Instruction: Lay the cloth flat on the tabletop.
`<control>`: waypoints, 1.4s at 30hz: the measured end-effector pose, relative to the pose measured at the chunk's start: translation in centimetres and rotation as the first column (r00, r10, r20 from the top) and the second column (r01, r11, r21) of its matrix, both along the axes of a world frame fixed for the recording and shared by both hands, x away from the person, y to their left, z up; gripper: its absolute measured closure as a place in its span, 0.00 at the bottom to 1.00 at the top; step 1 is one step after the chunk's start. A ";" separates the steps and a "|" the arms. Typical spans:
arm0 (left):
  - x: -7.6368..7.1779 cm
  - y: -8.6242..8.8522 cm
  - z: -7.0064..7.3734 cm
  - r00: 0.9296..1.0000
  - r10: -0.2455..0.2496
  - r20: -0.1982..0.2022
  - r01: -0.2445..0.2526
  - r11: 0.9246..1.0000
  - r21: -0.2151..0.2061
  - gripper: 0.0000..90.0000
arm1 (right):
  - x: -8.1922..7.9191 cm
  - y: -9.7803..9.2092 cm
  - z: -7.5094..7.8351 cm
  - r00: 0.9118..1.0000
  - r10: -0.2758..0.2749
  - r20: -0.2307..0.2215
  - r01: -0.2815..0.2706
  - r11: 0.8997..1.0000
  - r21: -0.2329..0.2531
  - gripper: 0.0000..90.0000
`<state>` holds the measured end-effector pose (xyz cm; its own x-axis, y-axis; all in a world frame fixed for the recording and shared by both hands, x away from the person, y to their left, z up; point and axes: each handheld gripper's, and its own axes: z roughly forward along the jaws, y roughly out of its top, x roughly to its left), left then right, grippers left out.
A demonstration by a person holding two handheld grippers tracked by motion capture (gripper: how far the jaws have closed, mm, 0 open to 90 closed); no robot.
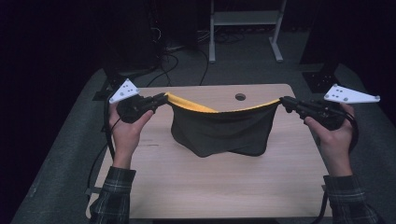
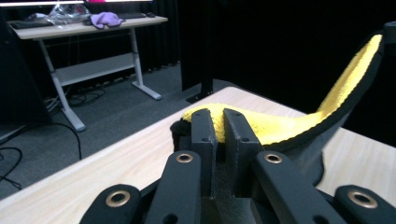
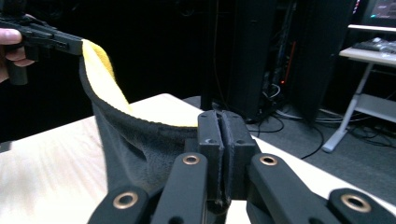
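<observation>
A dark grey fleece cloth (image 1: 219,130) with a yellow inner side hangs stretched between both grippers above the wooden table (image 1: 210,182). My left gripper (image 1: 164,98) is shut on the cloth's left top corner; the left gripper view has the yellow lining (image 2: 285,126) running away from its closed jaws. The right gripper (image 1: 283,101) is shut on the right top corner, and the grey cloth (image 3: 135,149) sags from there toward the other gripper (image 3: 51,39). The top edge dips in the middle and the lower part droops toward the tabletop.
A round cable hole (image 1: 240,96) sits in the table near its far edge. A white desk frame (image 1: 245,28) stands on the floor behind, with cables (image 1: 163,60) trailing on the carpet. A dark stand base (image 1: 322,79) is at the far right.
</observation>
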<state>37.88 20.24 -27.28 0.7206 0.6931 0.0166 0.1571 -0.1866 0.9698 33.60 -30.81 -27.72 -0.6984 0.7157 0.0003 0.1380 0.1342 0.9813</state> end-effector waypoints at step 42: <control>0.8 0.5 -8.7 0.976 0.047 -0.212 -0.026 0.995 0.101 0.93 | 4.3 1.4 -7.0 0.984 -0.005 -0.179 -0.004 0.999 -0.051 0.96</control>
